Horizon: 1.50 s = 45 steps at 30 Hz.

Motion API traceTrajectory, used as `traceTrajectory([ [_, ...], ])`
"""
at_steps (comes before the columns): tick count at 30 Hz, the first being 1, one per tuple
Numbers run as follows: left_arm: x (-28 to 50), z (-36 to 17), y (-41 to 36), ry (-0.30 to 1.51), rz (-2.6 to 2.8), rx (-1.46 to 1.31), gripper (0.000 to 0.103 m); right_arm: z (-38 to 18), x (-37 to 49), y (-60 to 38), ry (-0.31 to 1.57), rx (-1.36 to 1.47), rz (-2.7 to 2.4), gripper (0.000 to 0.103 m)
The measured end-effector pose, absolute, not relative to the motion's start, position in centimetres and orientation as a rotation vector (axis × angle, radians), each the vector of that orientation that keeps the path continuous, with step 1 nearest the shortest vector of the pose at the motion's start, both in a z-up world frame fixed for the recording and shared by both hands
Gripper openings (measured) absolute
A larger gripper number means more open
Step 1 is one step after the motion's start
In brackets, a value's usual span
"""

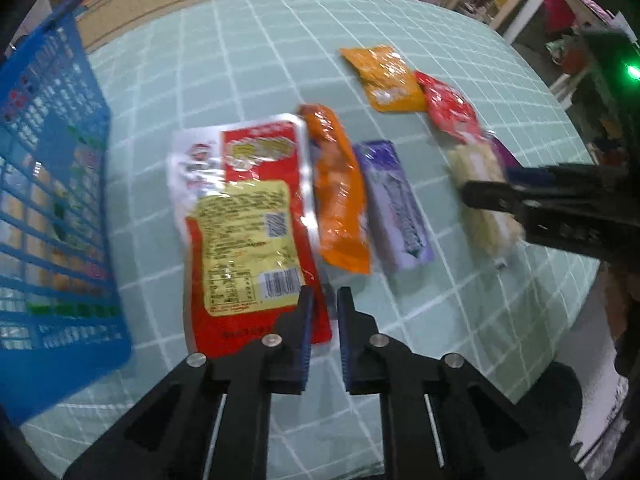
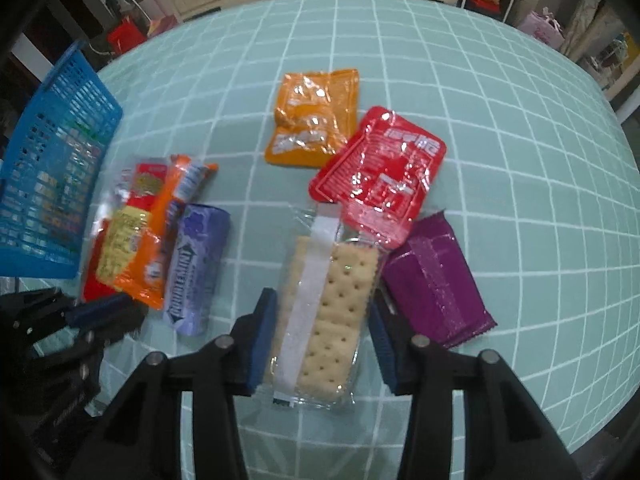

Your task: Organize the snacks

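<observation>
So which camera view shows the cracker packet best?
The right wrist view: the cracker packet lies centred between the open right gripper, its crackers clearly visible. The left wrist view shows it only blurred at the right, partly behind the right gripper.

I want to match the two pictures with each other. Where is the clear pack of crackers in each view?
Left wrist view: the cracker pack lies at the right, partly behind the right gripper.
Right wrist view: the cracker pack is at bottom centre, between the open fingers of the right gripper.
Shared landmark: the blue basket, at the left in both.
</observation>
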<state>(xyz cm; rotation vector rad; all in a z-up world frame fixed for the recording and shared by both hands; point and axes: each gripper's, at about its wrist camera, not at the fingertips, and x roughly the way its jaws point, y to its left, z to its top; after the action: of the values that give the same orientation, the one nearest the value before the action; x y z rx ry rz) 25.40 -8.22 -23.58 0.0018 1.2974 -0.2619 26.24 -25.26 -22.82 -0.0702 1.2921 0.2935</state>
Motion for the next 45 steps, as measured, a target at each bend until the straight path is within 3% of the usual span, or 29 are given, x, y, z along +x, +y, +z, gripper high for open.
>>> traceTrajectory([
  [6,26.2,-22.9,-7.2,1.287,-0.227,-0.012,0.0,-21.4,25.7,-24.7,1.266,-0.037,0.339,0.05],
  [22,22.8,-18.4,-6.8,1.206,-0.24,0.022,0.001,-17.8,23.5,-23.3,1.207,-0.005,0.396,0.05],
  [26,23.6,-17.7,-7.4,1.173,-0.191,0.047,0.041,-17.9,23.2,-23.7,1.207,0.009,0.393,0.05],
  [27,23.9,-17.6,-7.4,1.17,-0.177,0.045,0.044,-17.9,23.1,-24.0,1.207,0.012,0.392,0.05],
  [38,29.7,-20.2,-7.0,1.217,0.012,0.13,0.06,-19.1,23.9,-27.2,1.221,0.073,0.417,0.05],
  [45,31.1,-21.9,-6.5,1.259,-0.058,0.031,0.06,-20.1,24.8,-28.2,1.229,0.104,0.422,0.05],
])
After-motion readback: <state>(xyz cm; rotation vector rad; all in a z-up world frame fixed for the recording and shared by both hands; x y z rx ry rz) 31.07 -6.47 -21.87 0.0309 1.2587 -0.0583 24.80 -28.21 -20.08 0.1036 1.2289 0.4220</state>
